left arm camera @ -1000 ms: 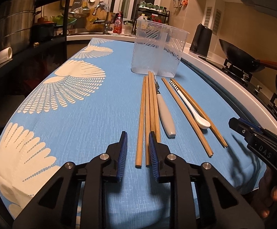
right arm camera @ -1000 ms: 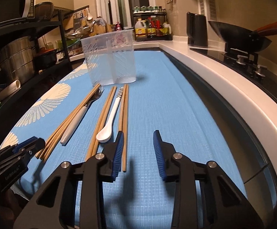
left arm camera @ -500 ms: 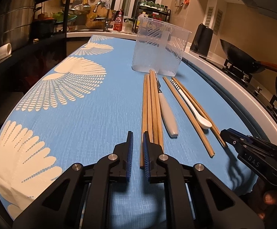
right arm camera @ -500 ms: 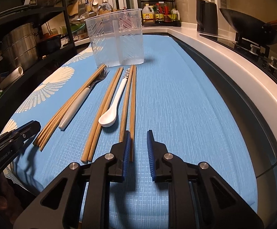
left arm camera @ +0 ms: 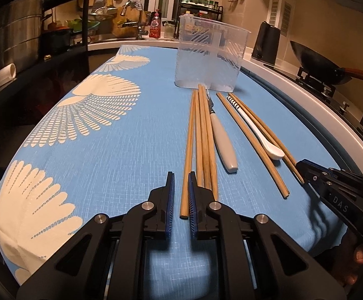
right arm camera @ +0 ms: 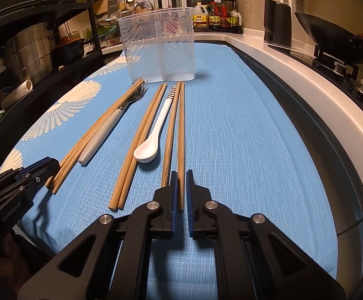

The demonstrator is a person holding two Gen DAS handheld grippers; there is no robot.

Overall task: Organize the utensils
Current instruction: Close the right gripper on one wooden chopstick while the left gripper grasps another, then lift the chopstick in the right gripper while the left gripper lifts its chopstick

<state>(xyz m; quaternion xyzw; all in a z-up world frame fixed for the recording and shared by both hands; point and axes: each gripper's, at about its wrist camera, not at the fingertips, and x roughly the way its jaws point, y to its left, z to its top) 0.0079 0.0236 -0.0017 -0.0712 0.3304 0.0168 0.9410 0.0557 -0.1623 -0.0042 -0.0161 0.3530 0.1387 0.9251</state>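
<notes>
A: Start nearest you. Your left gripper [left arm camera: 181, 195] has its blue pads pinched on the near end of the leftmost chopstick [left arm camera: 188, 150]; the other three of that bundle lie touching it on the right. How do you lift it well?

B: Raise the near end first, straight up, so the stick peels off its neighbours instead of dragging them (they lie tight together). Keep it level once it is clear.

A: And your right gripper [right arm camera: 180, 190]?

B: Its jaws are closing, down to a sliver, on the near end of the rightmost chopstick [right arm camera: 181, 135], with its partner just left. Let it finish clamping before you lift.

A: Between the two?

B: The white-handled fork [left arm camera: 222, 145], another pair of sticks, and the white spoon [right arm camera: 154, 137], all flat on the blue cloth [left arm camera: 121, 155].

A: Where do they go?

B: Likely the clear divided holder [right arm camera: 159, 47] standing empty at the far end, just beyond the utensil tips. Tip each stick upright over one compartment.
</notes>
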